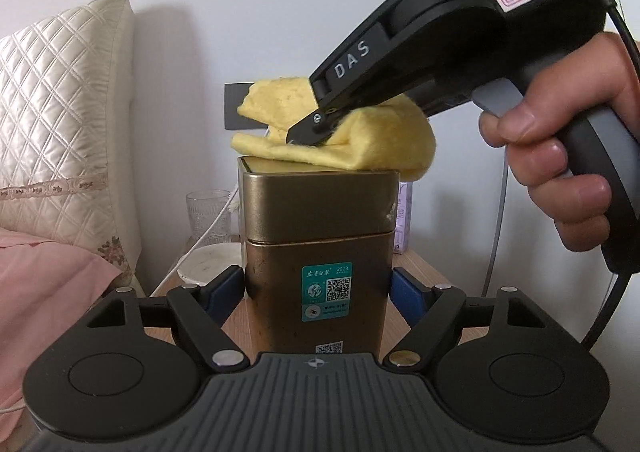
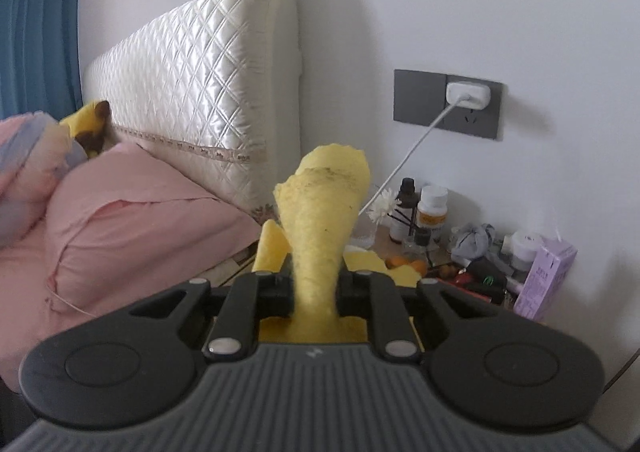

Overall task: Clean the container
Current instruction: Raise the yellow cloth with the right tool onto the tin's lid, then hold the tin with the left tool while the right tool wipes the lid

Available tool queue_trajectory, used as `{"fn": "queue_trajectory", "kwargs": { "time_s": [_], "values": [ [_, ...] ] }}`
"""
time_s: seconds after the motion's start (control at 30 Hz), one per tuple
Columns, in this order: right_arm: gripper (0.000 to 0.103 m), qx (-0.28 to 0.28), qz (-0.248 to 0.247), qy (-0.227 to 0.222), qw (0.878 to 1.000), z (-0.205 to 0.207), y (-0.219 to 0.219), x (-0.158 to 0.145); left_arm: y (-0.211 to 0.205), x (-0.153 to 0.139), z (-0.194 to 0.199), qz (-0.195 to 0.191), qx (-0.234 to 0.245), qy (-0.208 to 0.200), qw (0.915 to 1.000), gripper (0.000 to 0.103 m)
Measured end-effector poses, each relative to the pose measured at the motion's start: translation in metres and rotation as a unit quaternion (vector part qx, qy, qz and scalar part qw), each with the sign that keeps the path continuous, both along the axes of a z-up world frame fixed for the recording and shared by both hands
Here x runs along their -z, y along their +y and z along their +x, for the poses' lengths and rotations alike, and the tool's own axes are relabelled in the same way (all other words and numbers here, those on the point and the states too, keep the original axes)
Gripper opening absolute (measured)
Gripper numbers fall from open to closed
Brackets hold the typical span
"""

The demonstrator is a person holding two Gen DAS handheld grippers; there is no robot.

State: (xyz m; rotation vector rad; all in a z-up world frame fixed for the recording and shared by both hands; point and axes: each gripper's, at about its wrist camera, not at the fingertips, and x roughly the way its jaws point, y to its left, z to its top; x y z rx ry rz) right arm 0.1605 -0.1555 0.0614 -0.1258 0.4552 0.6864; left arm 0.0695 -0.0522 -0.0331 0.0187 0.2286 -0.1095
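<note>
Tin (image 1: 316, 252), gold-brown with a lid of lighter gold, stands upright on the nightstand (image 1: 420, 272), clamped low on its body between the blue-padded fingers (image 1: 224, 288) of the left gripper (image 1: 318, 292); the jaws are closed only as far as the tin's width allows, one pad on each side wall. A teal sticker (image 1: 327, 291) with a QR code faces the left wrist camera. Yellow cloth (image 1: 340, 132) lies folded on the lid, covering most of its top and overhanging the right-hand edge. Right gripper (image 1: 308, 128), held in a hand (image 1: 560, 172), reaches in from the upper right and slants down onto the cloth; its jaws are pinched nearly together on a fold of the cloth, seen in the right wrist view as a bunched yellow strip (image 2: 320, 252) rising between the fingers. Behind the tin: a glass (image 1: 208, 216), a white dish (image 1: 208, 264), a purple carton (image 2: 544, 280), bottles (image 2: 420, 212) and small clutter on the nightstand. A charger (image 2: 468, 92) sits in the grey wall socket (image 2: 424, 100). A quilted headboard (image 2: 192, 84) and pink pillow (image 2: 132, 228) lie to the left.
</note>
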Motion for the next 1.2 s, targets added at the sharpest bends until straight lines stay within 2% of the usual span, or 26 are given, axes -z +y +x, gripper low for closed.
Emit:
{"fn": "queue_trajectory", "kwargs": {
  "time_s": [0.27,0.4,0.57,0.77,1.03,1.2],
  "values": [
    [0.018,-0.025,0.015,0.012,1.000,-0.012,0.004,0.000,-0.008,-0.001,-0.002,0.000,-0.006,0.003,1.0000,0.082],
    [0.018,-0.035,0.006,0.014,0.999,-0.024,0.000,-0.004,-0.010,-0.002,-0.001,0.000,-0.008,0.005,1.0000,0.082],
    [0.017,-0.022,-0.005,0.005,1.000,-0.023,-0.012,-0.005,-0.011,-0.002,0.000,0.002,-0.008,0.004,1.0000,0.082],
    [0.018,0.000,0.022,0.016,1.000,-0.003,-0.018,0.001,-0.010,0.000,0.001,0.000,-0.008,0.000,1.0000,0.082],
    [0.018,-0.032,0.029,0.016,0.999,-0.016,-0.008,0.000,-0.015,-0.001,0.002,-0.001,-0.017,-0.001,0.9998,0.082],
    [0.018,-0.046,0.008,0.002,0.999,-0.031,-0.013,-0.001,-0.014,-0.001,0.002,-0.001,-0.015,0.000,0.9999,0.082]
  ]
}}
